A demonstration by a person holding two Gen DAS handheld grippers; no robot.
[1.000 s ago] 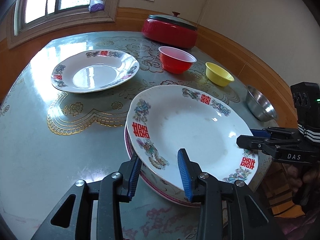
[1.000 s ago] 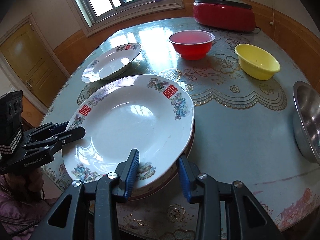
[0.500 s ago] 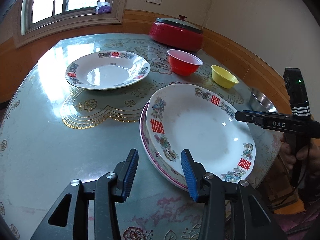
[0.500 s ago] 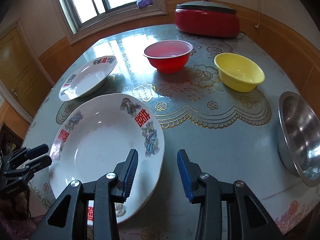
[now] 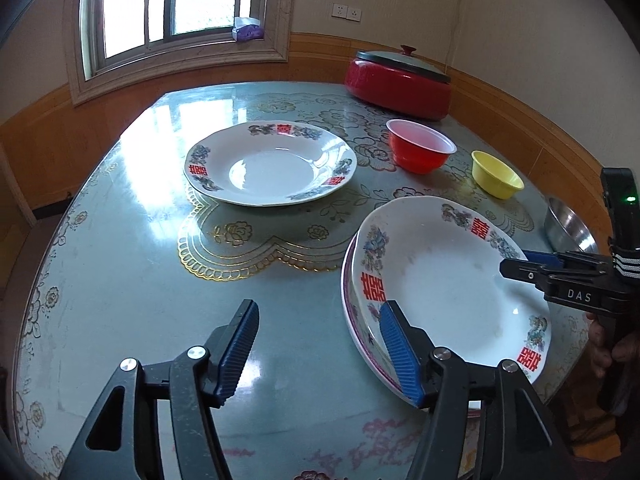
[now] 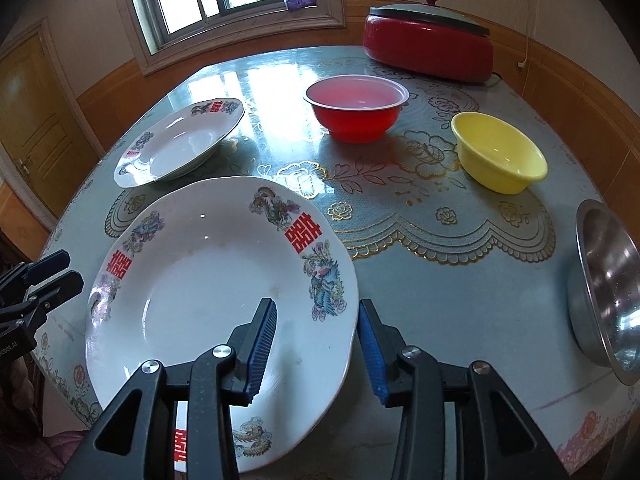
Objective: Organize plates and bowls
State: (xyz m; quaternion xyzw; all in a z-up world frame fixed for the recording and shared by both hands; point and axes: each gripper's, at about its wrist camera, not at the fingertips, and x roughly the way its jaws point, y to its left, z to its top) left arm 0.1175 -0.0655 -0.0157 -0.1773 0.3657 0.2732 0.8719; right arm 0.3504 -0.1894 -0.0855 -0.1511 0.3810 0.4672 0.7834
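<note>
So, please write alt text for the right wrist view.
The right gripper, jaws open and empty, hovers over the stacked plate's rim. Beyond sit another plate, red bowl, yellow bowl and steel bowl.

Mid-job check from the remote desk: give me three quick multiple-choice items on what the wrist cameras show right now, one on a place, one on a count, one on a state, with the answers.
1. Where does the near decorated plate lie?
A. Alone by the window
B. Stacked on a pink-rimmed plate at the table's near edge
C. Inside the steel bowl

2. How many bowls are on the table?
A. One
B. Two
C. Three

3. What is between the left gripper fingers?
A. Nothing
B. The plate's rim
C. The yellow bowl

Answers:
1 B, the pink-rimmed plate peeks out beneath it in the left wrist view.
2 C, the red bowl, yellow bowl and steel bowl all show.
3 A, its jaws are opening over bare table, the plate beside its right-hand finger.
</note>
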